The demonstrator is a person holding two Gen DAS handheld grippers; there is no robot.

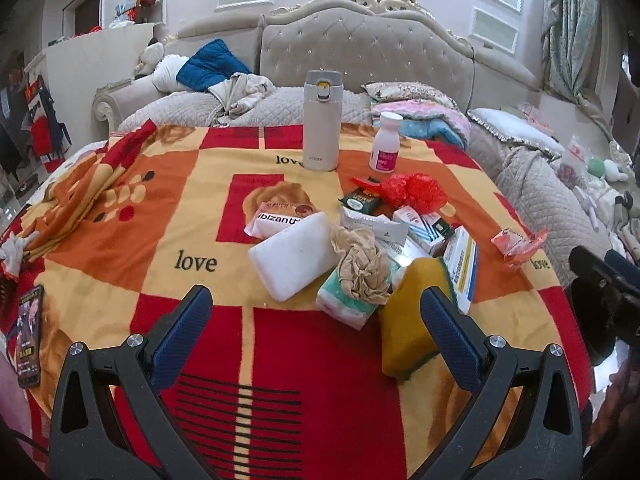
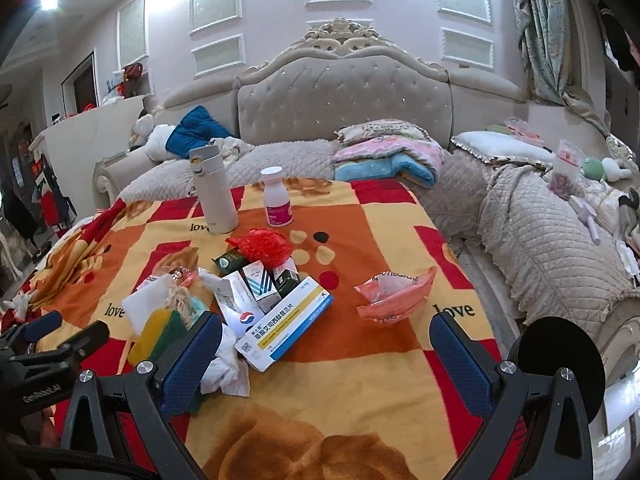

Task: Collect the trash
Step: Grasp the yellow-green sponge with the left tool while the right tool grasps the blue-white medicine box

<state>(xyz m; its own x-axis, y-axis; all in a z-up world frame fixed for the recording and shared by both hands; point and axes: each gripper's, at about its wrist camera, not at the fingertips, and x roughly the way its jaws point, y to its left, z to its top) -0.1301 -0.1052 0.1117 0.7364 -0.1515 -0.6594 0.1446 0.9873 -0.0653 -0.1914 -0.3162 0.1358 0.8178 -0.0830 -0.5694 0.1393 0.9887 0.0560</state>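
A heap of trash lies on the red and yellow blanket [image 1: 200,208]: crumpled brown paper [image 1: 362,268], a red plastic wad [image 1: 416,192], a white foam block [image 1: 296,256], a yellow sponge [image 1: 408,320], several small boxes and a pink wrapper [image 1: 518,242]. My left gripper [image 1: 316,312] is open and empty, just short of the heap. In the right wrist view the medicine box [image 2: 288,320], white tissue [image 2: 228,368] and pink wrapper [image 2: 394,294] lie ahead of my right gripper [image 2: 326,340], which is open and empty.
A beige flask [image 1: 322,120] and a white pill bottle [image 1: 386,142] stand upright behind the heap. A phone [image 1: 26,336] lies at the blanket's left edge. Pillows, folded quilts [image 2: 388,156] and a tufted headboard are beyond. The left gripper shows at the right view's left edge [image 2: 32,344].
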